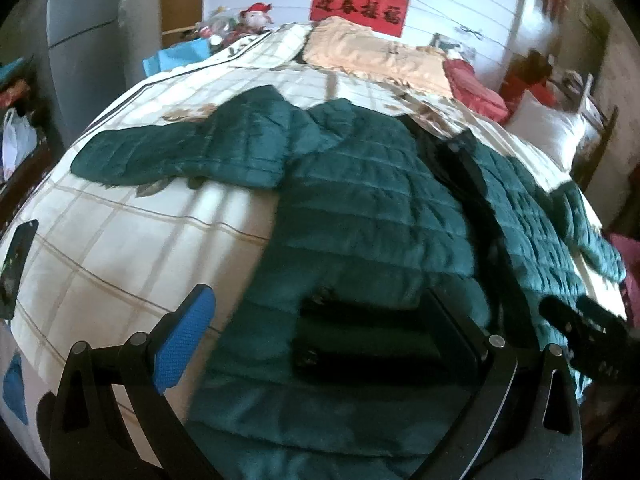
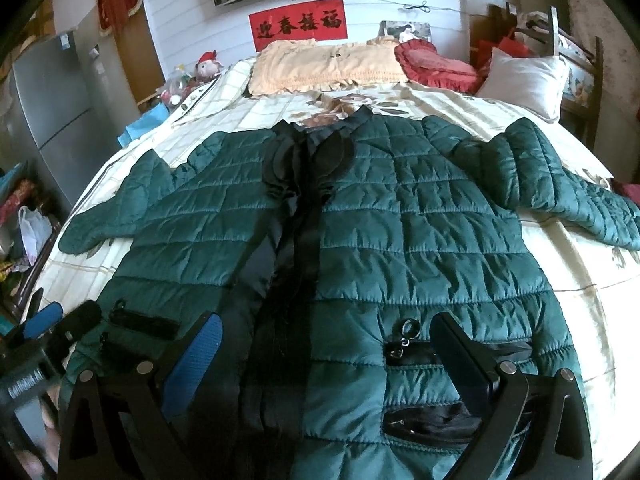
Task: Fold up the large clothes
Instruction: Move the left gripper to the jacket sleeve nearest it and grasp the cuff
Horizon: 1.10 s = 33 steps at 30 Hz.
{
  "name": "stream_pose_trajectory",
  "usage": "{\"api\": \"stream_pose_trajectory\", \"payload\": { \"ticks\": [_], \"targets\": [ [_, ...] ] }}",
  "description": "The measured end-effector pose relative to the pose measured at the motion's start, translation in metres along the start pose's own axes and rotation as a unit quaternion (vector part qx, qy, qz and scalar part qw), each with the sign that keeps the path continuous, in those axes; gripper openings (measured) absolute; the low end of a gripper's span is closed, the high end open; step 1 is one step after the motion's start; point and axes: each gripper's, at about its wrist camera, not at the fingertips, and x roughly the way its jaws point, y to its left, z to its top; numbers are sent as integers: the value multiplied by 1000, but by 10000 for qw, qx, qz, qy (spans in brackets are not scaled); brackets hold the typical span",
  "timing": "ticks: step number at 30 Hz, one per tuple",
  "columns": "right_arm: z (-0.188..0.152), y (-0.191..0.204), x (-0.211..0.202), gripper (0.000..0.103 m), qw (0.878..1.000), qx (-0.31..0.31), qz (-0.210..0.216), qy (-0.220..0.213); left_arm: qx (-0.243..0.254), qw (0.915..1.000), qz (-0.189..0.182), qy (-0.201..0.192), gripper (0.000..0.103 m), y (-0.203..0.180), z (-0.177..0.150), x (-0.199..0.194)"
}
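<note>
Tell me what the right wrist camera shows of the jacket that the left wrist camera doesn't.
Only the right wrist view shows the whole green jacket spread front-up, both sleeves out, with the black collar and the right-side pocket zippers. Only the left wrist view shows one sleeve up close, lying across the checked bedspread. Both show the jacket on the bed, the peach pillow, the red banner, and open jaws over the hem.
</note>
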Motion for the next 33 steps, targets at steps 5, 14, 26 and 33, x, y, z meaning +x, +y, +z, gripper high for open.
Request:
{"api": "stream_pose_trajectory", "payload": {
  "ticks": [5, 14, 26, 33],
  "targets": [
    [1, 3, -1, 103, 10000, -35, 65, 26, -436, 9984, 362, -89, 102, 56, 26, 8],
    [2, 10, 4, 103, 9997, -138, 114, 146, -1717, 9760, 1335, 50, 102, 200, 73, 52],
    [5, 15, 21, 103, 9990, -180, -3, 405, -2774, 9462, 1664, 120, 99, 312, 111, 128],
    [6, 18, 26, 103, 9984, -262, -65, 494, -3025, 9441, 1310, 89, 81, 327, 124, 151]
  ]
}}
